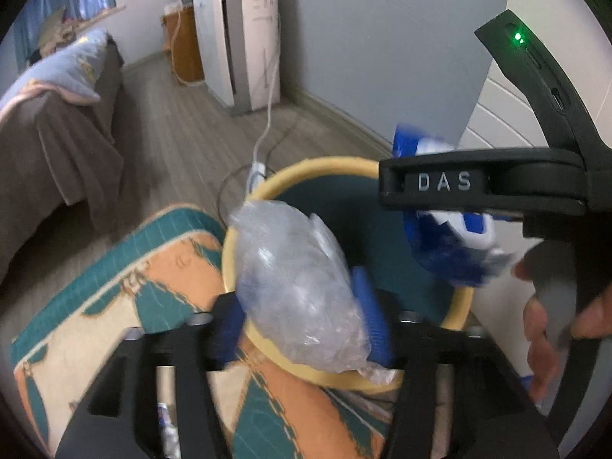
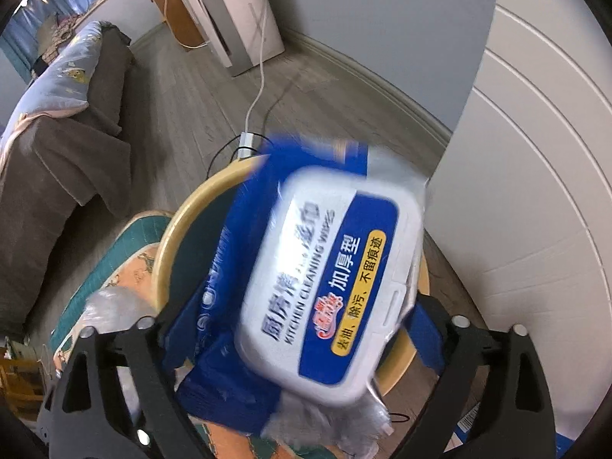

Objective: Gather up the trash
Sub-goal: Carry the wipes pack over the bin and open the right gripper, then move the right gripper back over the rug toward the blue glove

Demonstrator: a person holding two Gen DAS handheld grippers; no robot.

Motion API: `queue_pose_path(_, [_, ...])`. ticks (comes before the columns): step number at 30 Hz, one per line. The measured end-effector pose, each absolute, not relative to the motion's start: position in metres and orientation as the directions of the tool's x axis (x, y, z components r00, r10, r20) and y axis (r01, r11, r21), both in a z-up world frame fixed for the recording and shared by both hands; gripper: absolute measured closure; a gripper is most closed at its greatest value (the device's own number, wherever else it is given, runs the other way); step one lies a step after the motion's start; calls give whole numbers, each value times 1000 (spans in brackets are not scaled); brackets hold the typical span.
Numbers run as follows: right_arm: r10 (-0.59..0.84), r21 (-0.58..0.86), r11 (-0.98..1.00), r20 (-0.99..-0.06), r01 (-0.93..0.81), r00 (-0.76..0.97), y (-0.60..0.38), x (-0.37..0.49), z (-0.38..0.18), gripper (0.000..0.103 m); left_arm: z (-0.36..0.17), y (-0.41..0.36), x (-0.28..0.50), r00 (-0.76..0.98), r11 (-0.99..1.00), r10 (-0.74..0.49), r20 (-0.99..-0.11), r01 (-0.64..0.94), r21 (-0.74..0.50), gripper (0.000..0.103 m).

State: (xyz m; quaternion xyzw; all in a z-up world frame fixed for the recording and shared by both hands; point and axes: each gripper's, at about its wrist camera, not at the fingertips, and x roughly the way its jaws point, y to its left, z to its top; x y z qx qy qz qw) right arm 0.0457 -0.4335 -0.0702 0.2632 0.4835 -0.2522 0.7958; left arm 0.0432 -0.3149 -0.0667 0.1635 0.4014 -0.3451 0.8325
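A round bin with a yellow rim [image 1: 325,164] and a dark teal inside stands on the floor below both grippers. My left gripper [image 1: 300,323] hangs over its near rim. A crumpled clear plastic bag [image 1: 298,287] lies loose between its blue fingers [image 1: 371,317]. My right gripper [image 2: 302,329] is open above the bin rim [image 2: 168,248]. A blue and white pack of kitchen wipes [image 2: 325,279] shows blurred between its spread fingers. In the left wrist view, the wipes pack [image 1: 451,252] shows under the right gripper's black body [image 1: 440,183], which a hand [image 1: 543,325] holds.
A teal and orange patterned surface [image 1: 114,306] adjoins the bin on the left. A white panelled door [image 2: 535,191] stands close on the right. A white cable [image 2: 260,88] crosses the wooden floor to a white appliance [image 1: 244,38]. A grey-covered bed [image 1: 57,134] lies far left.
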Motion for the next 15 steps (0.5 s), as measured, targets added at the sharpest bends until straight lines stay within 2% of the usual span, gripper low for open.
queue_pose_path(7, [-132,187,741,-902,645,412,-433,46,-68,6,-67,-298,41,457,734,-431,-778,679,-8,13])
queue_pose_path(15, [-124,188,757,-899,626,419,-421,50,-61,6,-58,-261,45,522,785,-364,-772,617,47,9])
